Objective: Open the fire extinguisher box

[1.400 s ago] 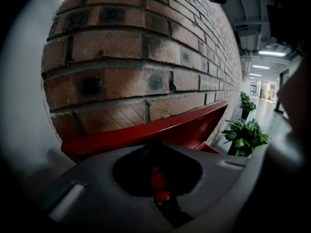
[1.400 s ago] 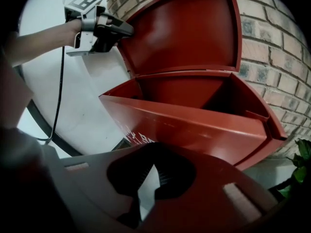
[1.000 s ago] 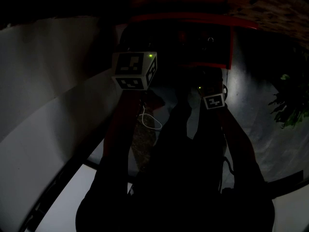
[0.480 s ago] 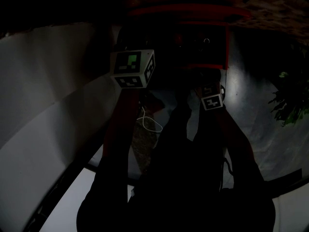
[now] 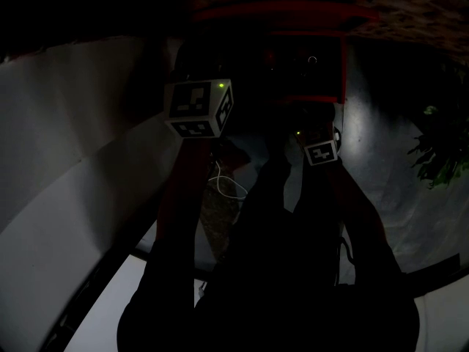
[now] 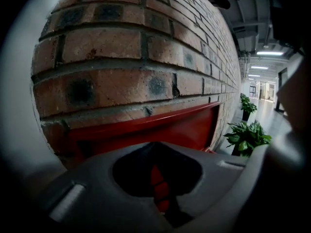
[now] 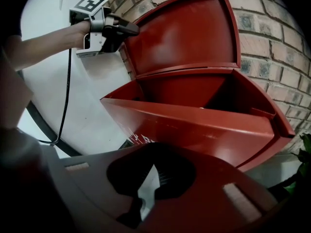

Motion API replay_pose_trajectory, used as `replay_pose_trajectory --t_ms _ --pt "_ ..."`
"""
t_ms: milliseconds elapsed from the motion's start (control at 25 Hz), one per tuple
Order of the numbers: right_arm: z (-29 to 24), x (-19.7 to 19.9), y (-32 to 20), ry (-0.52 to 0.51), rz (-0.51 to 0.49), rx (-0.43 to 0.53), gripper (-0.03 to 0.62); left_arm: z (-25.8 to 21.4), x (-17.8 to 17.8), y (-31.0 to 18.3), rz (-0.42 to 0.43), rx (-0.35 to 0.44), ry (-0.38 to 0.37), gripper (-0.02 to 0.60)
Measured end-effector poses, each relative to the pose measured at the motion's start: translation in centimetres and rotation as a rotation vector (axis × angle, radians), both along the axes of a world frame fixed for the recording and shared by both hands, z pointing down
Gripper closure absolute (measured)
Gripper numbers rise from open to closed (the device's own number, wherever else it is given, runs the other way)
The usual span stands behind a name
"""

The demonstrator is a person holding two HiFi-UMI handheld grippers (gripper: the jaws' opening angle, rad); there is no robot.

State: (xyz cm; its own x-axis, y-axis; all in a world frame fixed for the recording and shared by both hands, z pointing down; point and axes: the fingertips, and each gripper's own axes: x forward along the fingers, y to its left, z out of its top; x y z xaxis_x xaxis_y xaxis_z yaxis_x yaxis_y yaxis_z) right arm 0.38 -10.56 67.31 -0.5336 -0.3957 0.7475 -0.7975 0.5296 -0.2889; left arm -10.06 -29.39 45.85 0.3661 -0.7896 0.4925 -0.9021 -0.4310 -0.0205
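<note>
The red fire extinguisher box stands against a brick wall, its lid raised and leaning back against the bricks. In the right gripper view my left gripper sits at the lid's upper left edge, jaws closed on that edge. A red strip shows between the jaws of the left gripper in its own view. My right gripper hangs low in front of the box, jaws apart with pale floor between them. The head view is very dark; only the left marker cube, the right one and the box show.
A potted plant stands on the floor right of the box, also dim in the head view. A black cable hangs from the left gripper. A curved white wall runs left of the box. A corridor stretches away on the right.
Almost nothing differs. Both marker cubes shift by a few pixels in the head view, and the lid stays raised.
</note>
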Motion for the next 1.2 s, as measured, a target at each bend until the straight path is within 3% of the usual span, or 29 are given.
replay_pose_trajectory --t_ms 400,600,920,1200 --pt "0.0 -0.1 0.1 0.003 0.005 -0.011 0.595 -0.5 0.3 2.7 0.01 -0.02 0.044 0.58" --pt "0.0 -0.2 0.0 0.011 0.004 -0.002 0.596 0.3 1.4 5.0 0.083 -0.02 0.003 0.58" --pt "0.7 0.1 0.1 0.026 0.006 -0.001 0.596 0.1 2.9 7.0 0.139 -0.018 0.009 0.58" --pt "0.8 0.4 0.3 0.017 0.003 -0.012 0.595 0.1 1.8 7.6 0.131 -0.036 -0.006 0.58"
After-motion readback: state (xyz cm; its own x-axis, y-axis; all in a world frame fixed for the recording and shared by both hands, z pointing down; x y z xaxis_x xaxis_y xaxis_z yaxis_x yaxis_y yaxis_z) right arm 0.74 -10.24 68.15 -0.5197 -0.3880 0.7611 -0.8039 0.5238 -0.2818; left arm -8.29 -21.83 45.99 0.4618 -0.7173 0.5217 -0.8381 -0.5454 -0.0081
